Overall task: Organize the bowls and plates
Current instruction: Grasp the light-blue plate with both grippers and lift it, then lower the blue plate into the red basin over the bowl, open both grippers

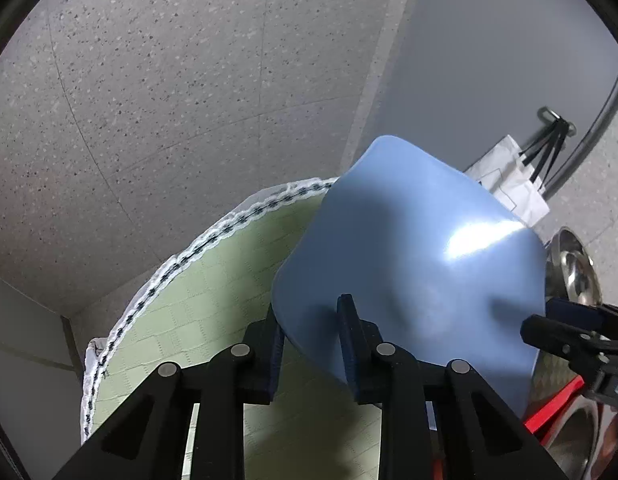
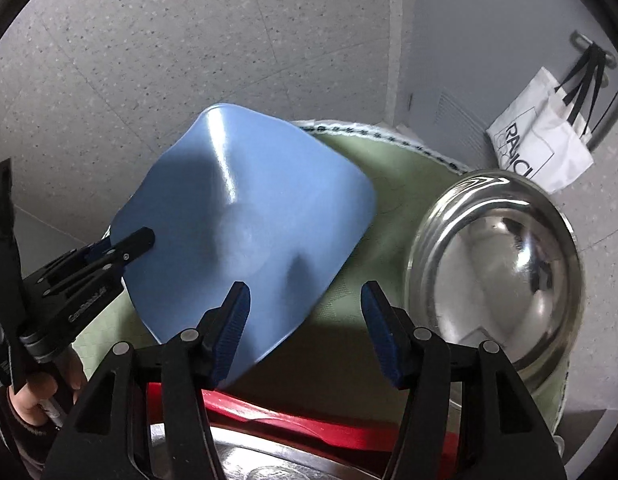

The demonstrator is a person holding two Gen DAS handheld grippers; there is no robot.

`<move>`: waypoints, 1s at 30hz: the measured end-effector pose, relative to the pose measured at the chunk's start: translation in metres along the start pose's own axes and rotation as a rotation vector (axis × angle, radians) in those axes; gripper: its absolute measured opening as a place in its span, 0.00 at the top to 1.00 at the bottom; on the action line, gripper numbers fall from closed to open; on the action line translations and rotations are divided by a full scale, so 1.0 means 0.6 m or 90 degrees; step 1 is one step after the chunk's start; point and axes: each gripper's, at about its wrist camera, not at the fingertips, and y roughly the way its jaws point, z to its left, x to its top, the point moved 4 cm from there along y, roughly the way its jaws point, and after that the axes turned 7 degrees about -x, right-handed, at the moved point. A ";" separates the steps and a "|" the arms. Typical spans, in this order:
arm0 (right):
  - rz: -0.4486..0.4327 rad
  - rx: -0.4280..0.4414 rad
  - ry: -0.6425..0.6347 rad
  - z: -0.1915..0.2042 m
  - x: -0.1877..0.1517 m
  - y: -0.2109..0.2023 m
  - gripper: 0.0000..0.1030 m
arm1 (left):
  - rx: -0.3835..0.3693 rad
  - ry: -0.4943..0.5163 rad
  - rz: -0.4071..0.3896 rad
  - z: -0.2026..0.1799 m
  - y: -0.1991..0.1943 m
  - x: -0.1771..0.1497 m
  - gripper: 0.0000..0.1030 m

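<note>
A blue square plate (image 1: 413, 264) is held tilted above the green tablecloth (image 1: 213, 296). My left gripper (image 1: 315, 344) is shut on its near edge, one finger above and one below. The plate also shows in the right wrist view (image 2: 249, 216), with the left gripper (image 2: 129, 246) clamped on its left edge. My right gripper (image 2: 305, 332) is open and empty, just in front of the plate's near corner. A steel bowl (image 2: 505, 268) stands on the cloth to the right. A red plate (image 2: 309, 428) lies under my right gripper, over another steel bowl (image 2: 265, 468).
The round table has a white lace-trimmed edge (image 1: 169, 268). A white paper bag (image 2: 537, 148) hangs on a hook on the grey wall behind. Speckled floor (image 1: 169, 80) lies beyond the table.
</note>
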 end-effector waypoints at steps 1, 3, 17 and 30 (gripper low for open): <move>0.003 0.000 0.001 0.005 -0.001 0.004 0.42 | -0.009 -0.009 -0.001 0.010 0.004 -0.003 0.78; 0.011 0.012 0.007 0.011 -0.002 0.013 0.42 | -0.019 -0.025 -0.002 0.024 -0.016 -0.015 0.77; -0.097 0.094 0.013 0.046 0.027 -0.035 0.89 | -0.023 -0.033 -0.096 0.032 -0.145 -0.017 0.80; -0.198 0.096 0.019 -0.010 -0.046 -0.204 0.89 | -0.038 0.065 -0.155 -0.062 -0.328 -0.116 0.80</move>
